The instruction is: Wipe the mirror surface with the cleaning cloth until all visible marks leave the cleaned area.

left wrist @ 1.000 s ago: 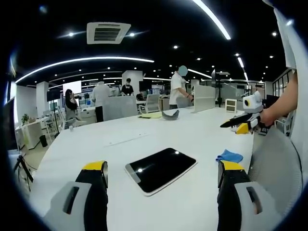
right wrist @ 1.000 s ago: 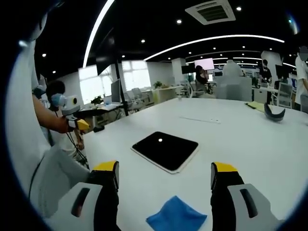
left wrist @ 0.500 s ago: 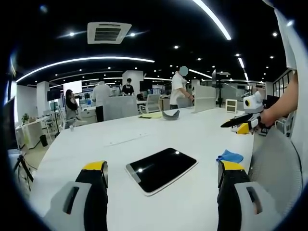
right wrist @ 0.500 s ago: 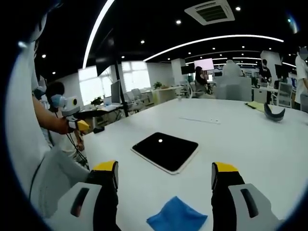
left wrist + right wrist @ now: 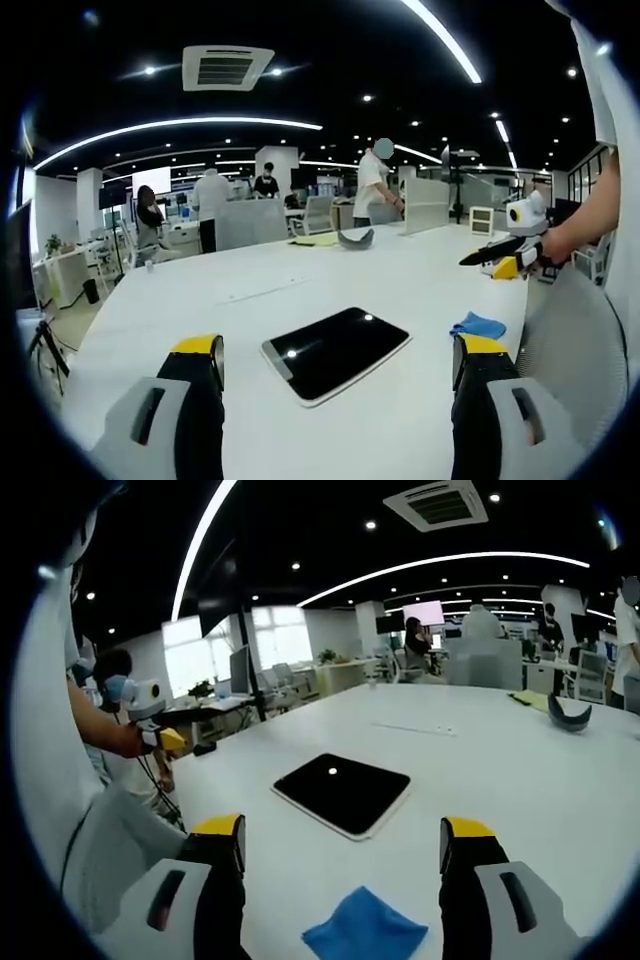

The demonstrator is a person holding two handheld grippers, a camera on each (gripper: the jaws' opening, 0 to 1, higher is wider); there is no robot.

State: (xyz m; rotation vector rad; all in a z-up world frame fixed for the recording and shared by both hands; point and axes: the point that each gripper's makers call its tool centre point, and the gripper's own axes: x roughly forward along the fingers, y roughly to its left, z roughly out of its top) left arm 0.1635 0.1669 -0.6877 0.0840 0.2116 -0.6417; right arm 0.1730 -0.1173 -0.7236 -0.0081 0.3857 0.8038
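Mirror (image 5: 335, 352) first: a dark rounded-corner slab lying flat on the white table (image 5: 300, 280), and across the last second it sits exactly where it was, with both views barely drifting. So nothing has shifted, and my read is the wipe hasn't started. The cleaning cloth (image 5: 365, 938), blue and crumpled, lies on the table just beside the mirror, well clear of its glass, between the spread jaws of the right gripper (image 5: 343, 848). That gripper holds nothing and stays wide. The left gripper (image 5: 335, 365) hangs wide and empty too, the mirror framed between its jaws. Picking up the cloth looks like the next call. Beyond the mirror, the tabletop runs long and glossy toward a dark curved object (image 5: 353, 238). Farther off, an open office with ring lights overhead and people (image 5: 375, 180) standing at desks.
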